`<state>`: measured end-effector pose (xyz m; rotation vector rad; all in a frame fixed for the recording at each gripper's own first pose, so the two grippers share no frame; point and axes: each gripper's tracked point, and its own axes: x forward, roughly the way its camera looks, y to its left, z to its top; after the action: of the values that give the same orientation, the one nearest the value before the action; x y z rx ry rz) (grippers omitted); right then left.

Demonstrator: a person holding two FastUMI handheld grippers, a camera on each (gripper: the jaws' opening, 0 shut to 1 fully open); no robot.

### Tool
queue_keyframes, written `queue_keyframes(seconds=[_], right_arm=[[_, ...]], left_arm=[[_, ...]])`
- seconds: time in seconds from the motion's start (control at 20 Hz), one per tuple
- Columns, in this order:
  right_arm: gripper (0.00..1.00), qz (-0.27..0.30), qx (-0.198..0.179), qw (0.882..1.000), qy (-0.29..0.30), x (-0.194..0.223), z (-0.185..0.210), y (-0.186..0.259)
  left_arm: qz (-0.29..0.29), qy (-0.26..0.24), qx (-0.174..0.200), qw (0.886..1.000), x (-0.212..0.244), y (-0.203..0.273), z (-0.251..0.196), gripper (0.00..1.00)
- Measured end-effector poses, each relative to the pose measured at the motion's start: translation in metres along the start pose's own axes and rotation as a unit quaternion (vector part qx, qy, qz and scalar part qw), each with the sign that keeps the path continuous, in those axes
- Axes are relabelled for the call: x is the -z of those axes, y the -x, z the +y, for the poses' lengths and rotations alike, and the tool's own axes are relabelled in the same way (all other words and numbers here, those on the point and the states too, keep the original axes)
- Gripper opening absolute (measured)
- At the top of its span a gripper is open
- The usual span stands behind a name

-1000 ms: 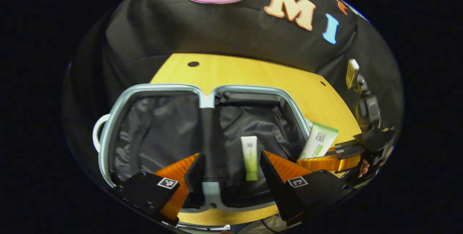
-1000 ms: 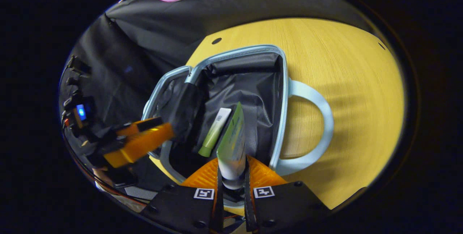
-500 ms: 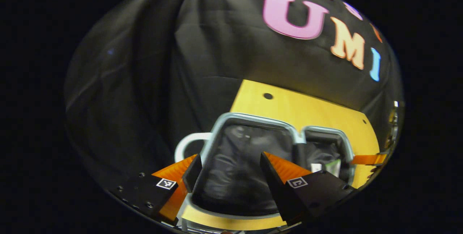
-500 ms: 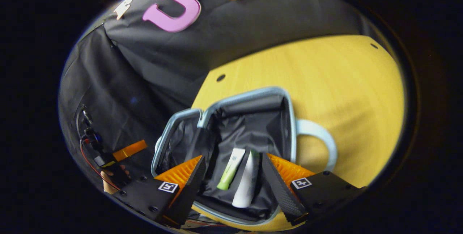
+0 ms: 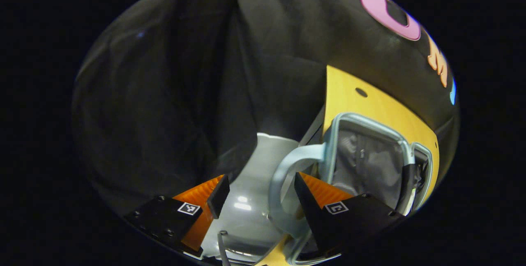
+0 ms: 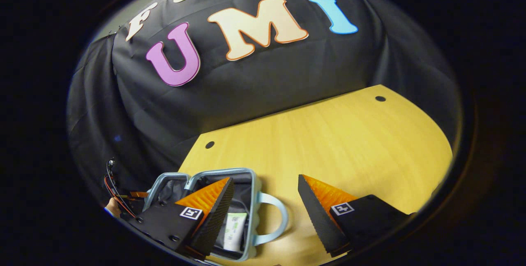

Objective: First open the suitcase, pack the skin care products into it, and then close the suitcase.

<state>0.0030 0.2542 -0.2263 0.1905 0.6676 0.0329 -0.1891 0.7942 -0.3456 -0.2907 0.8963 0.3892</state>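
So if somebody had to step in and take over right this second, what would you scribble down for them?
Left gripper: jaws open, empty, at the suitcase handle on the lid side.
Right gripper: jaws open, empty, above the table.
Suitcase: lying open on the table; a skin care tube rests inside the right half.
Done: suitcase opened, at least one tube packed; I cannot tell here how many are in.
Left: swing the lid over and close the suitcase, likely with the left gripper.
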Motion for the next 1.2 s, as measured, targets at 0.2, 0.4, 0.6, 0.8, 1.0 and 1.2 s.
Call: queue_keyframes(seconds=[0.2,0.4,0.6,0.8,1.0,1.2], right_arm=[[0.97,-0.002,0.004,0.999,0.034,-0.003,-0.012,0.009],[0.98,-0.022,-0.021,0.998,0.055,-0.006,-0.007,0.012],[0.98,-0.034,-0.054,0.995,0.081,-0.006,-0.011,0.02],[0.98,-0.051,-0.085,0.99,0.103,-0.014,-0.029,0.034],[0.98,-0.069,-0.095,0.99,0.083,-0.028,-0.056,0.053],[0.98,-0.086,-0.085,0.99,0.075,-0.039,-0.092,0.073]], left_arm=[[0.004,0.022,0.042,0.999,-0.005,0.002,-0.017,0.35],[-0.036,-0.013,0.016,0.999,-0.027,0.041,-0.035,0.03],[-0.122,-0.046,0.036,0.991,-0.084,0.141,-0.072,0.0],[-0.176,-0.083,0.061,0.979,-0.103,0.217,-0.15,0.0],[-0.202,-0.12,0.101,0.967,-0.103,0.255,-0.246,0.0],[-0.209,-0.155,0.147,0.954,-0.087,0.274,-0.328,0.0]])
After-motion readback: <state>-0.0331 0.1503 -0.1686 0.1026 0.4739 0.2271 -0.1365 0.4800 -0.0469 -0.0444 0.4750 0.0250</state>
